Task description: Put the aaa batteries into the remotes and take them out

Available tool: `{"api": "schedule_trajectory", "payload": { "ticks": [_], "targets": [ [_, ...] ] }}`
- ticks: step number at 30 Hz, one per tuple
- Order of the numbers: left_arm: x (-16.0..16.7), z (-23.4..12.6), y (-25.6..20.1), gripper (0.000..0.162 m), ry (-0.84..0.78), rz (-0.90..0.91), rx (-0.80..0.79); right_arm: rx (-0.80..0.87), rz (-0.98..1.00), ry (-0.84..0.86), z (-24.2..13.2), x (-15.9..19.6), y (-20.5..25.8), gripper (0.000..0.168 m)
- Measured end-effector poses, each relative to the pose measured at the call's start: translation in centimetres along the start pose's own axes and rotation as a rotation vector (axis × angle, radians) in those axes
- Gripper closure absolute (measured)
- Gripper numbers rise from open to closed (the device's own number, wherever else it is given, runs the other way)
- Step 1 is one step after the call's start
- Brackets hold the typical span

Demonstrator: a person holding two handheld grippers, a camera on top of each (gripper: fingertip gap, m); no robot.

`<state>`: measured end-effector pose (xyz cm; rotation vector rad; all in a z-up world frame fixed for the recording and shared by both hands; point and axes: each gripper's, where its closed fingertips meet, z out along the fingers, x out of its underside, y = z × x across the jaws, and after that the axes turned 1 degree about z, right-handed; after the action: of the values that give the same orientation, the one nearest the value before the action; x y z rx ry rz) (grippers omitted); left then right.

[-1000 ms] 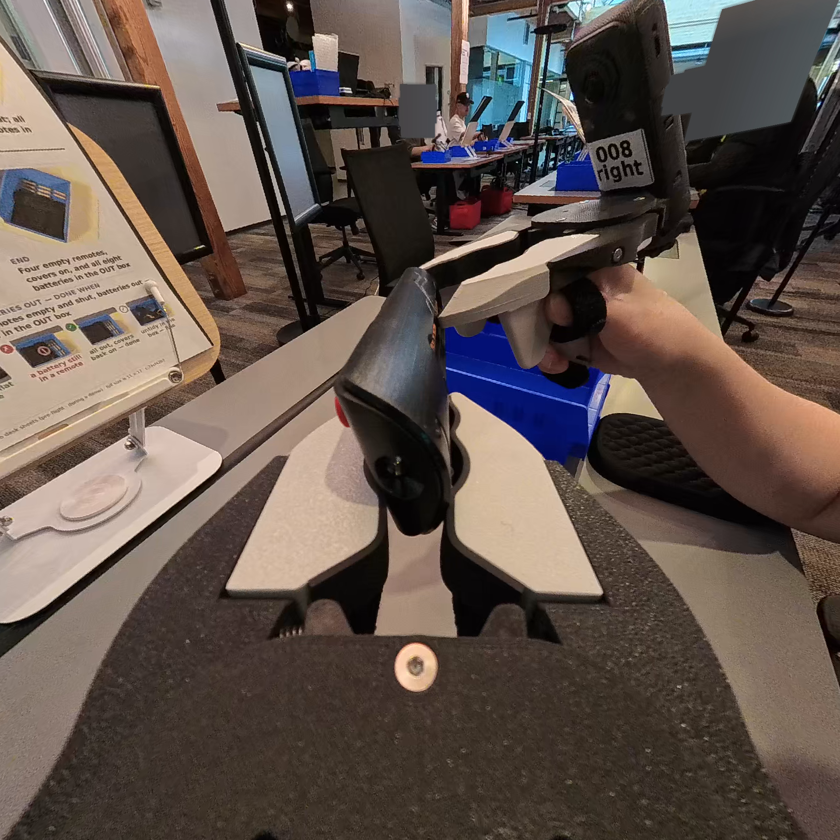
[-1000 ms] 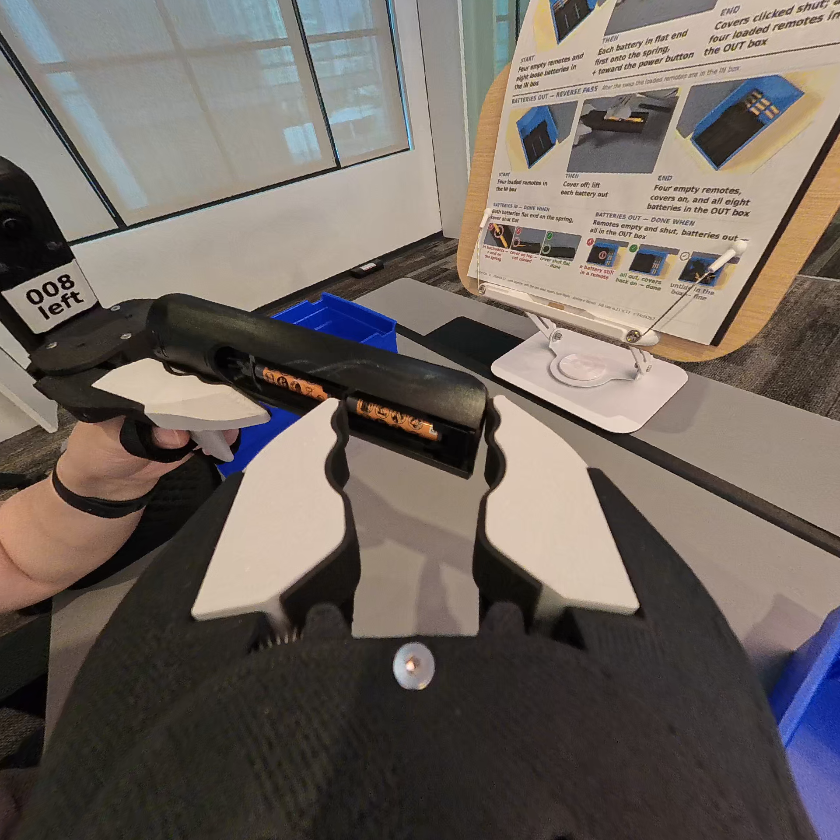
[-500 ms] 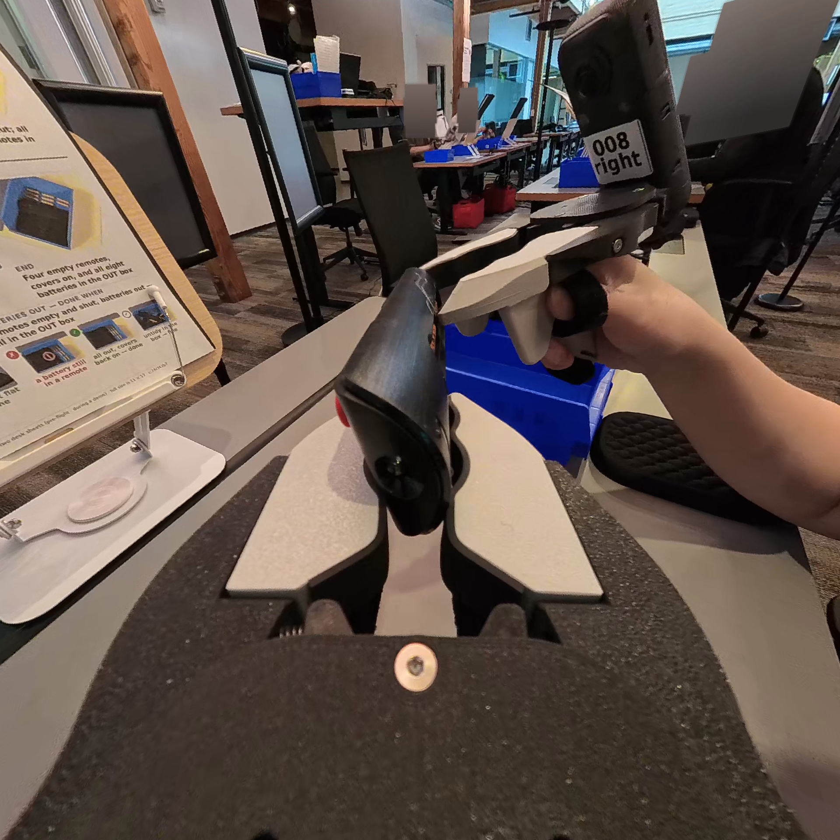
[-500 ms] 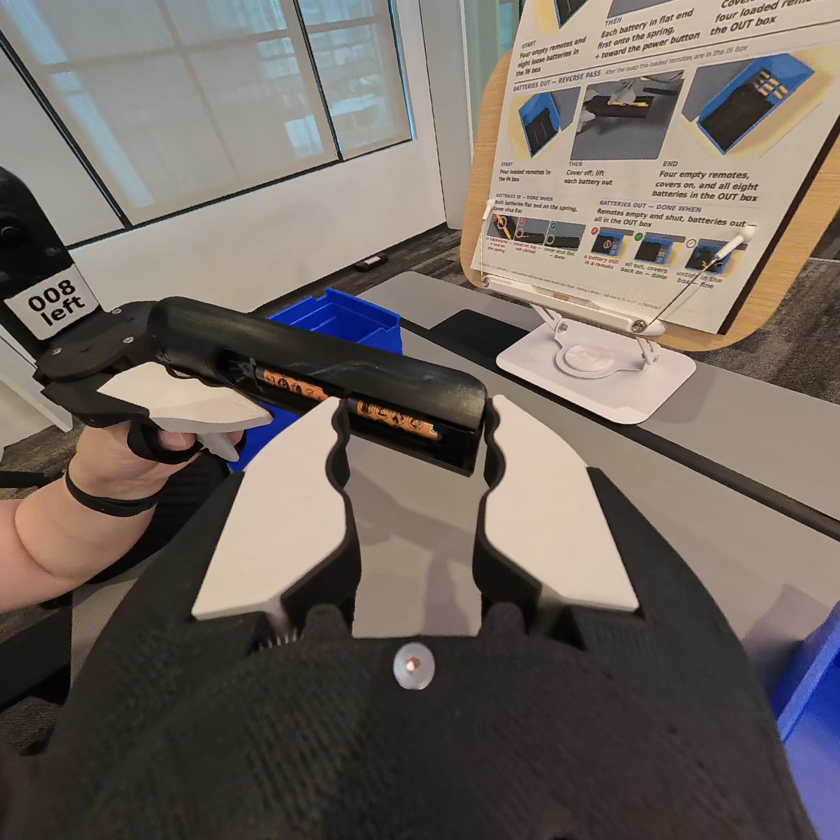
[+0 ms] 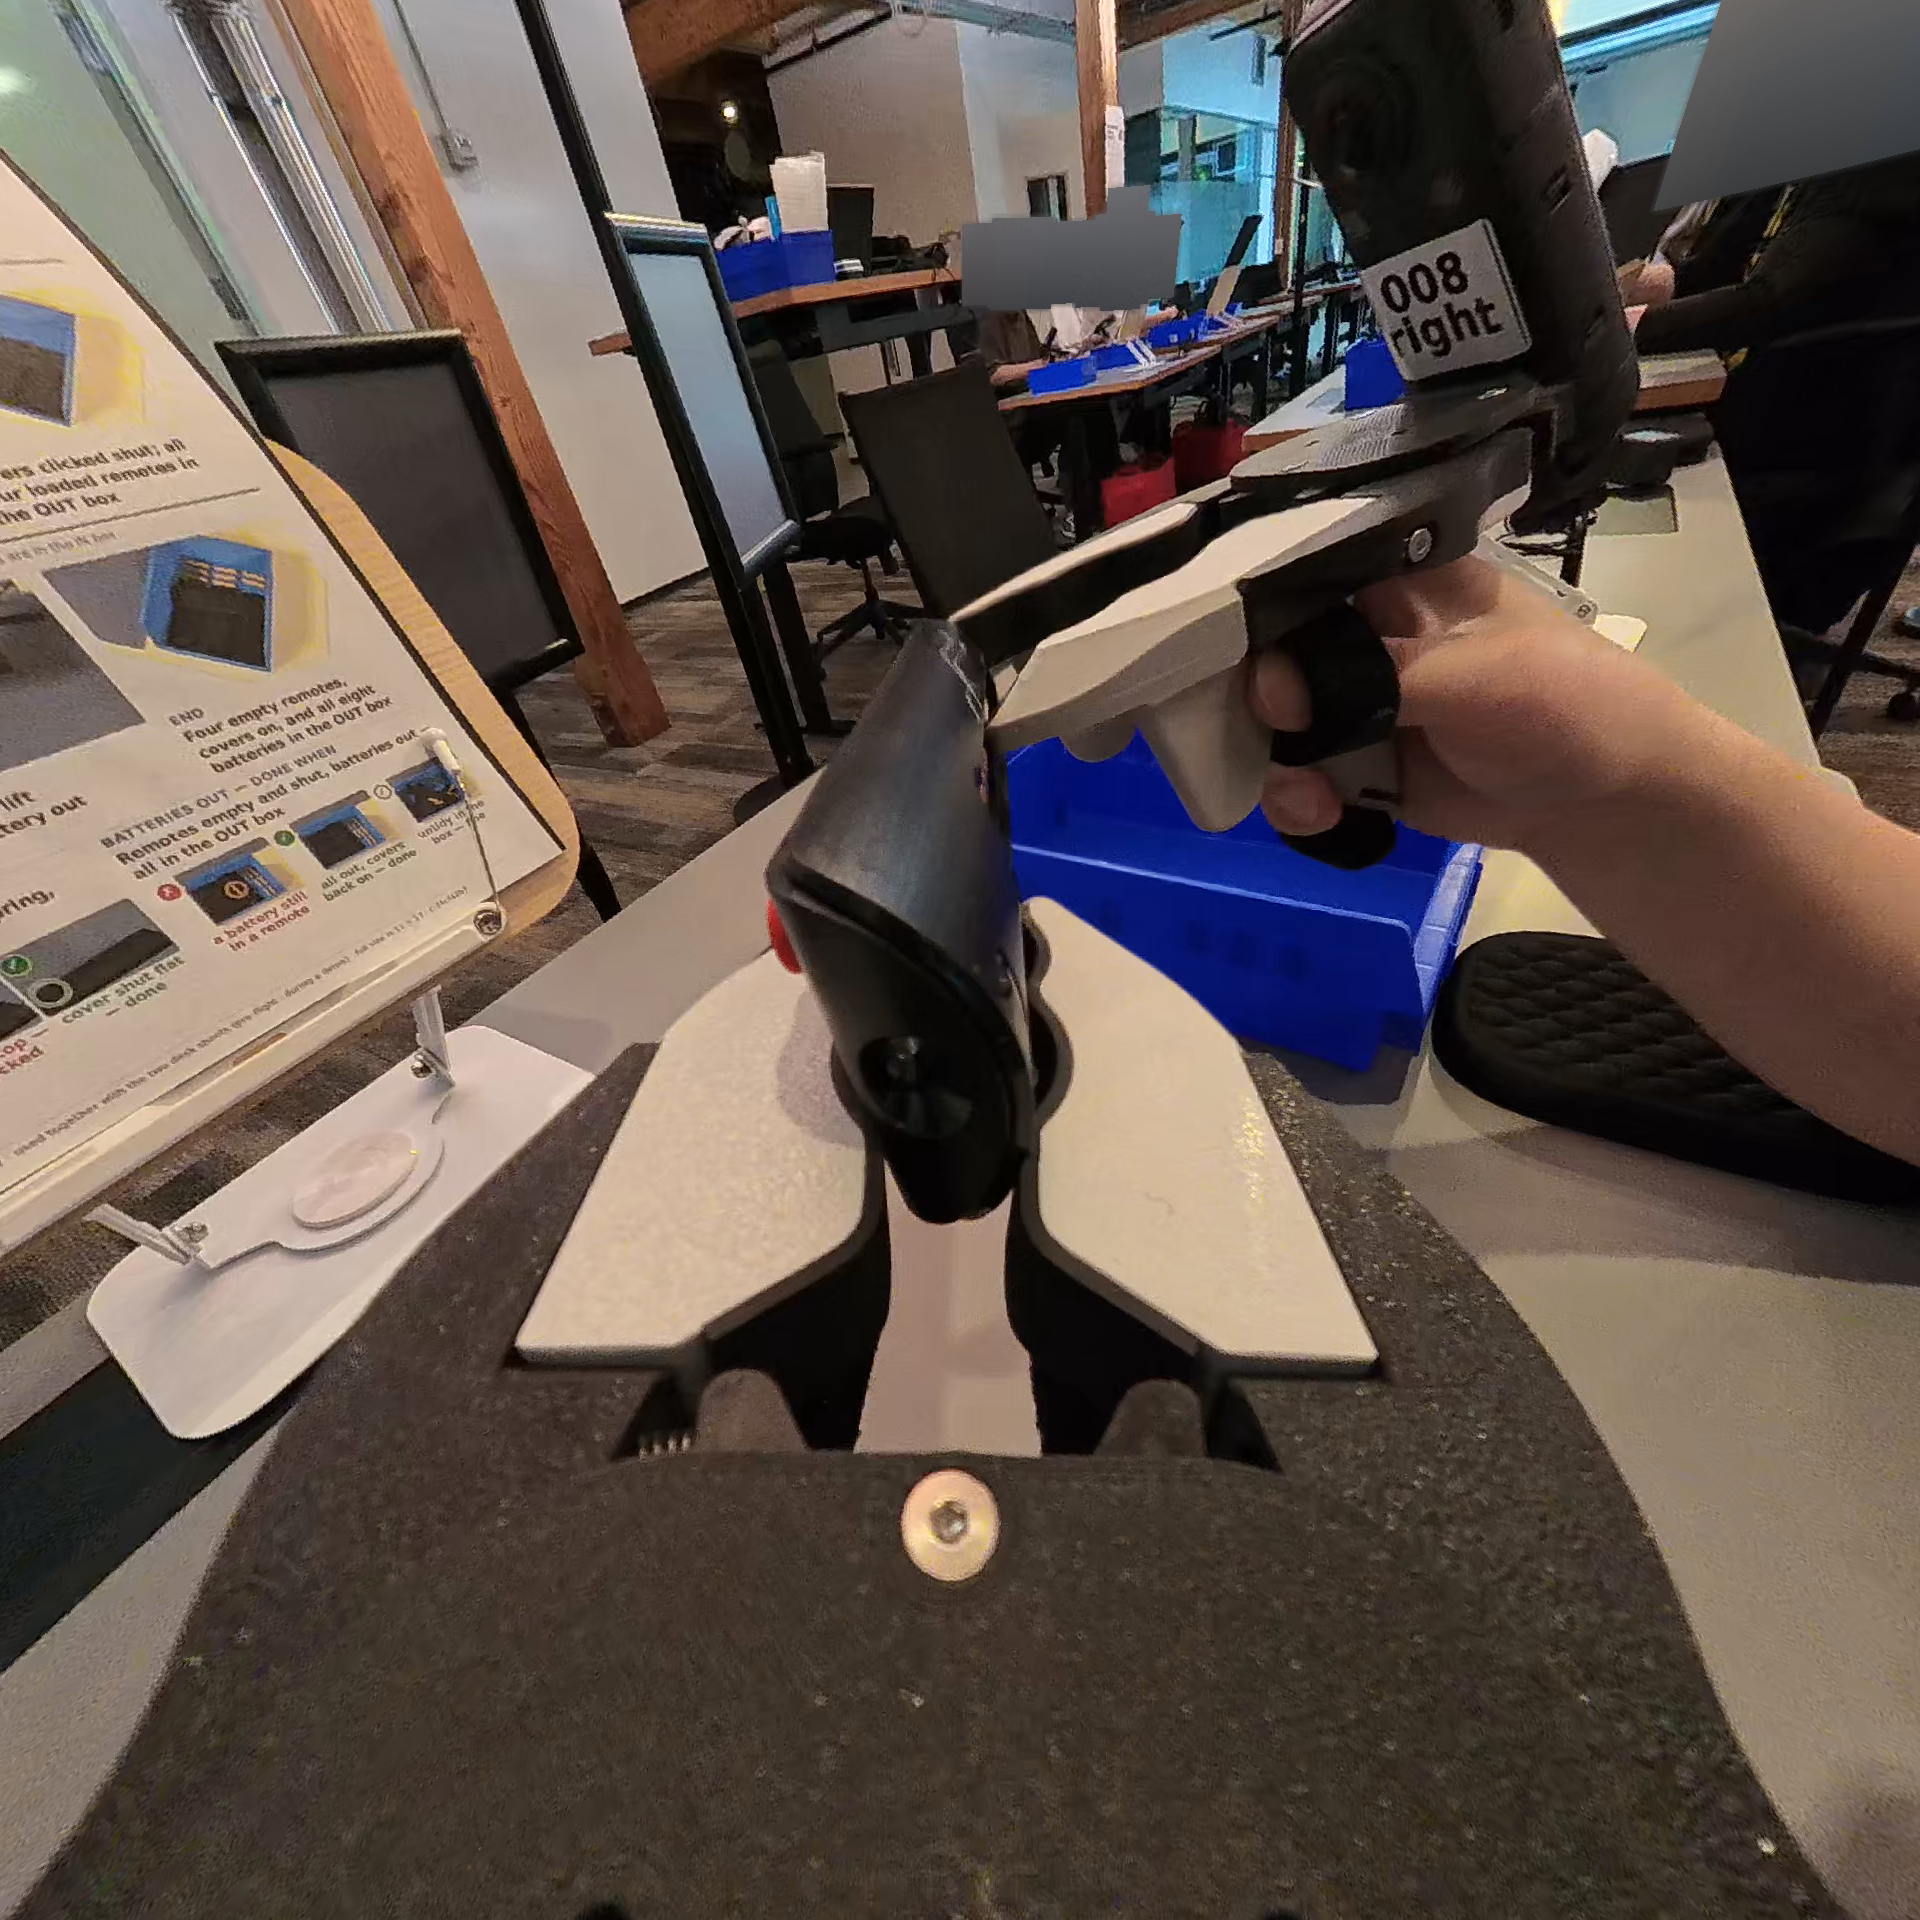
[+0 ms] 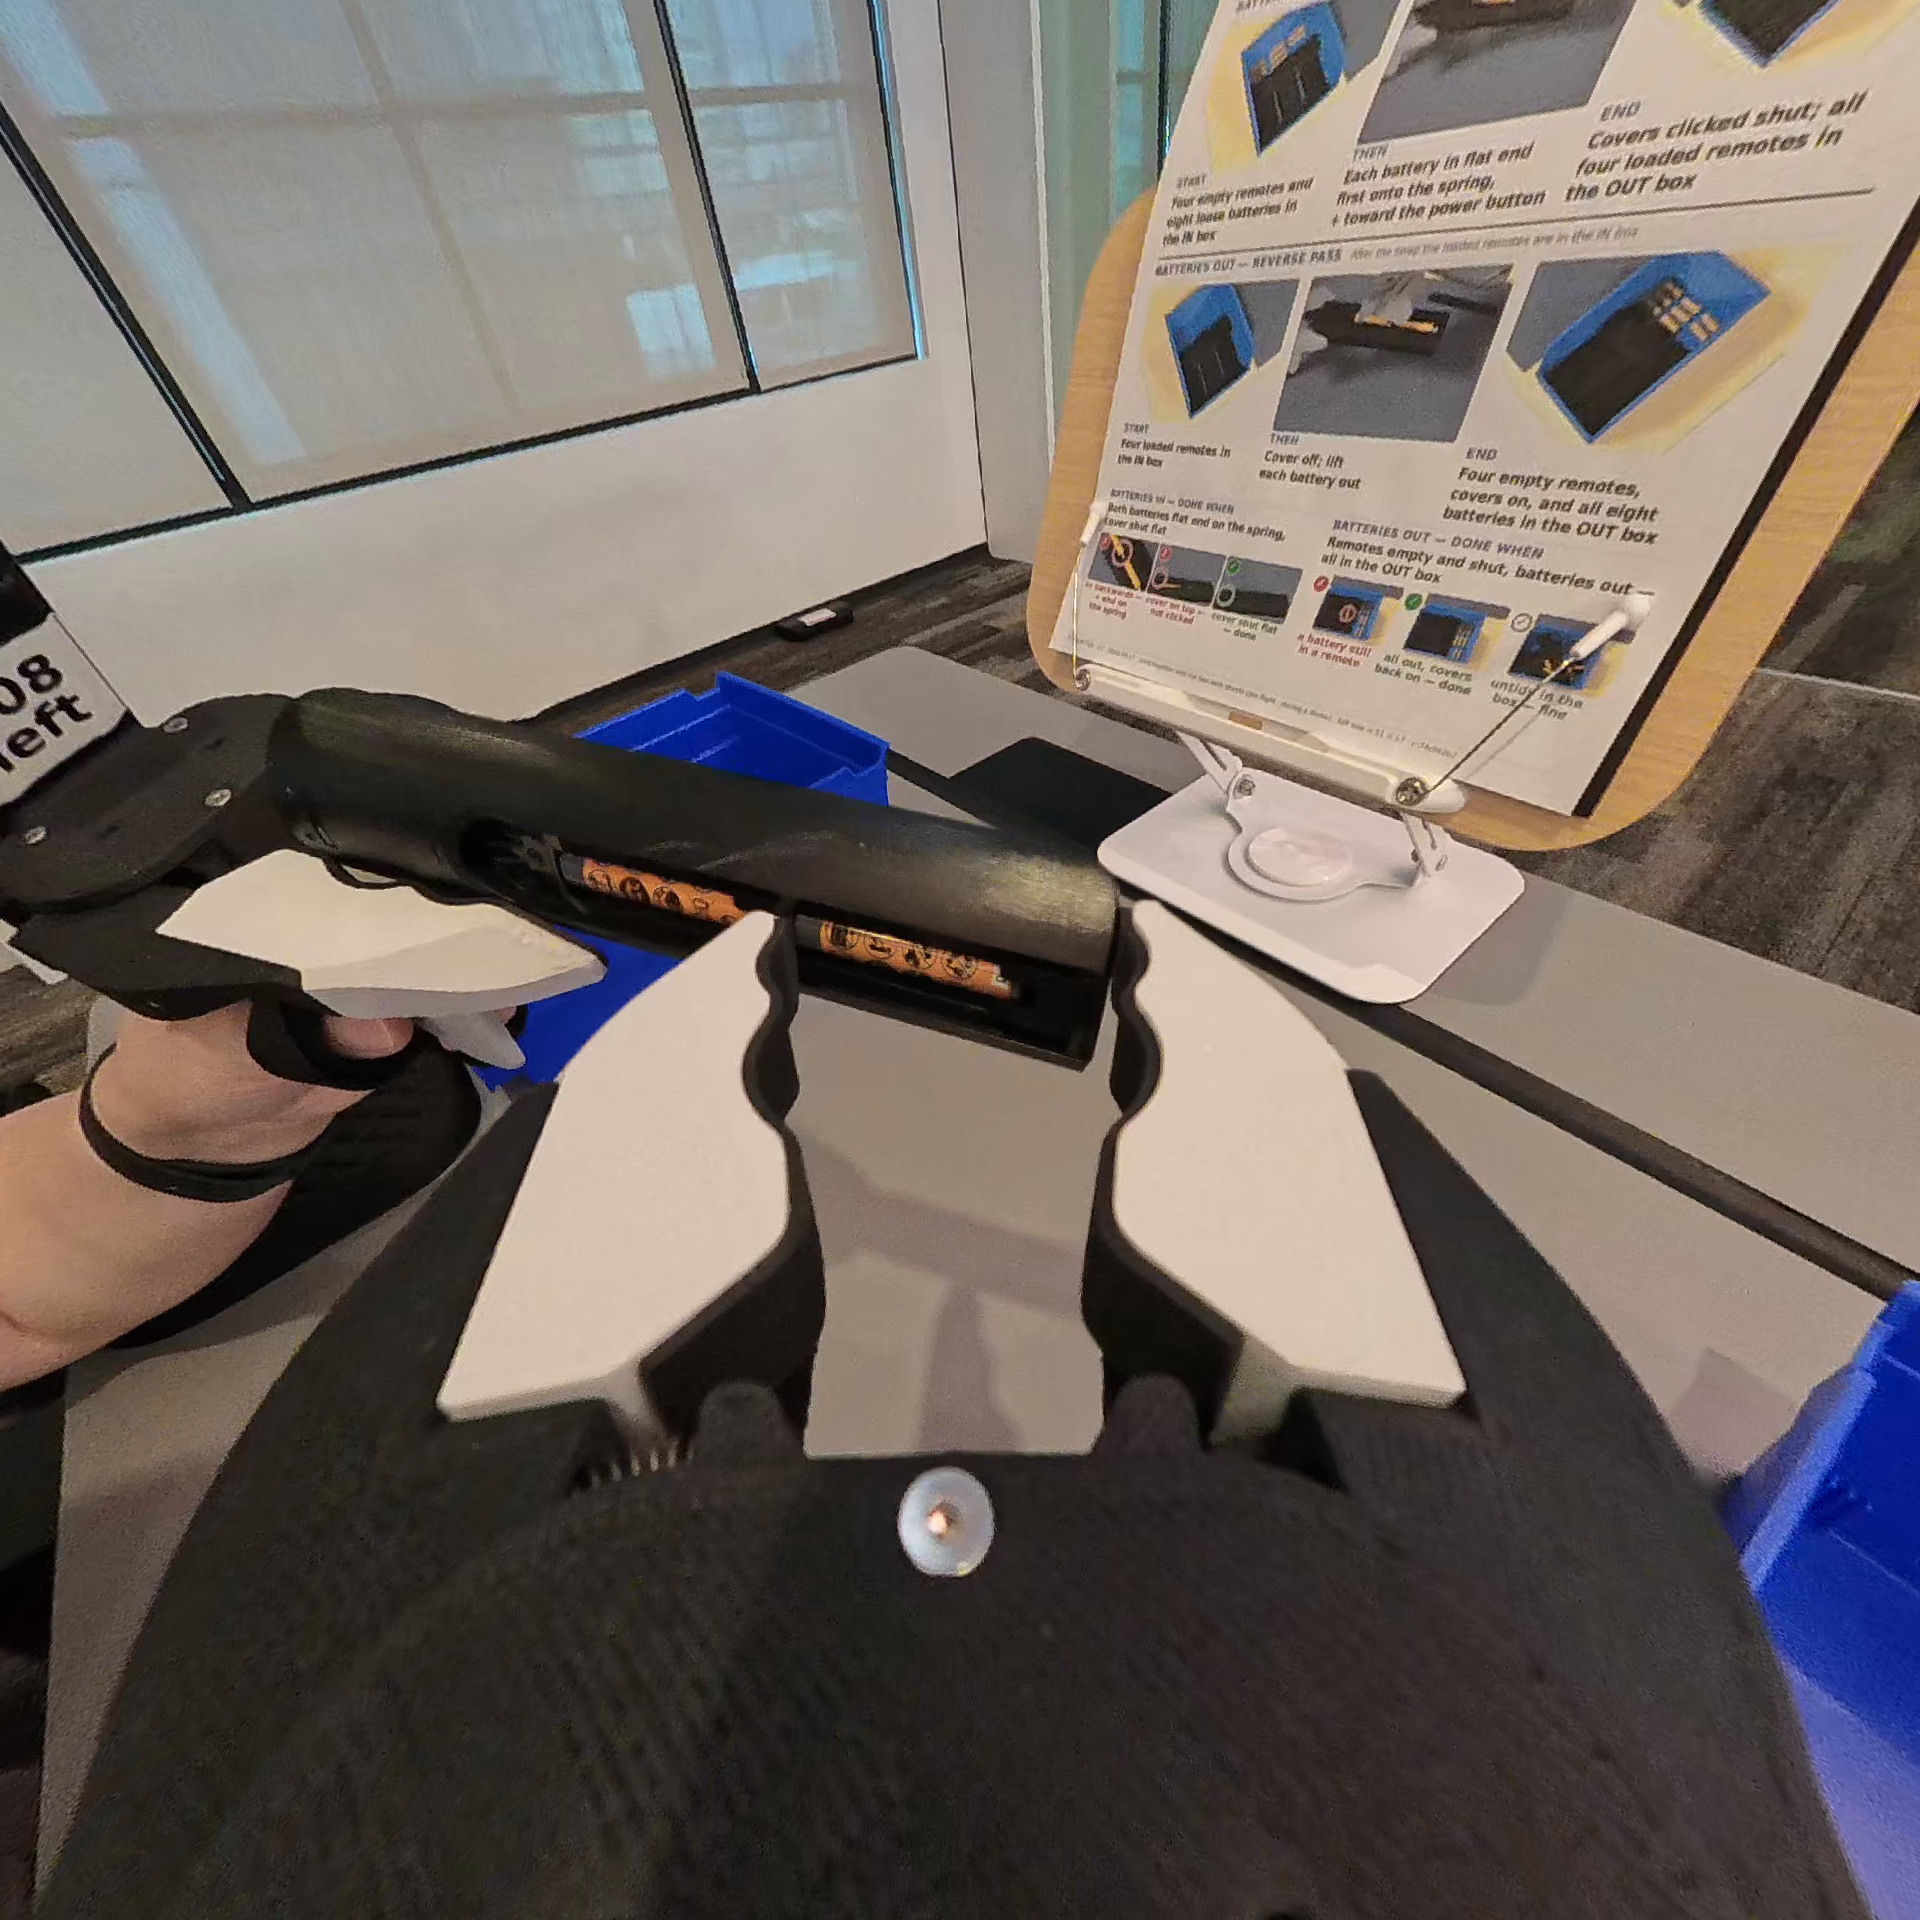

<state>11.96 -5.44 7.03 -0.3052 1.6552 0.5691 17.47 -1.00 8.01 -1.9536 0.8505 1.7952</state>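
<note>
My left gripper (image 5: 914,966) is shut on one end of a black remote (image 5: 894,831), held in the air end-on to its camera. In the right wrist view the remote (image 6: 727,821) runs from the left gripper (image 6: 416,945) to the right, its battery bay uncovered. Two orange batteries (image 6: 655,888) (image 6: 914,951) lie in it end to end. My right gripper (image 6: 951,914) is open, its tips at the remote's free end: the left finger crosses in front of the bay, the right finger stands just past the end. It also shows in the left wrist view (image 5: 1039,644).
A blue bin (image 5: 1226,914) stands on the grey table (image 5: 1714,1299) behind the remote, with a black pad (image 5: 1621,1049) beside it. An instruction board on a white stand (image 6: 1455,416) is close by. Another blue bin (image 6: 1829,1538) is at my right gripper's side.
Both grippers and the remote have shifted together, bringing the instruction board closer in both views. The remote leans a little more. The grip and jaw widths look unchanged.
</note>
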Motion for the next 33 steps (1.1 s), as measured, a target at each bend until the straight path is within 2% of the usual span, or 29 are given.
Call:
{"api": "schedule_trajectory", "payload": {
  "ticks": [22,28,30,33],
  "targets": [
    [-1.5,-0.6,-0.8,0.141,-0.094,0.008,0.02,0.013,-0.085,-0.038,-1.2,-1.5,1.0,0.113],
    [-1.9,-1.0,-0.5,0.141,-0.124,-0.076,0.08,0.015,-0.098,-0.051,-1.7,-2.0,1.3,0.121],
    [-1.9,-1.0,-0.5,0.141,-0.117,-0.069,0.084,0.022,-0.109,-0.036,-1.7,-2.0,1.3,0.121],
    [-2.1,-1.1,-0.5,0.141,-0.127,-0.168,0.162,-0.011,-0.121,-0.048,-1.8,-2.3,1.7,0.119]
  ]
}}
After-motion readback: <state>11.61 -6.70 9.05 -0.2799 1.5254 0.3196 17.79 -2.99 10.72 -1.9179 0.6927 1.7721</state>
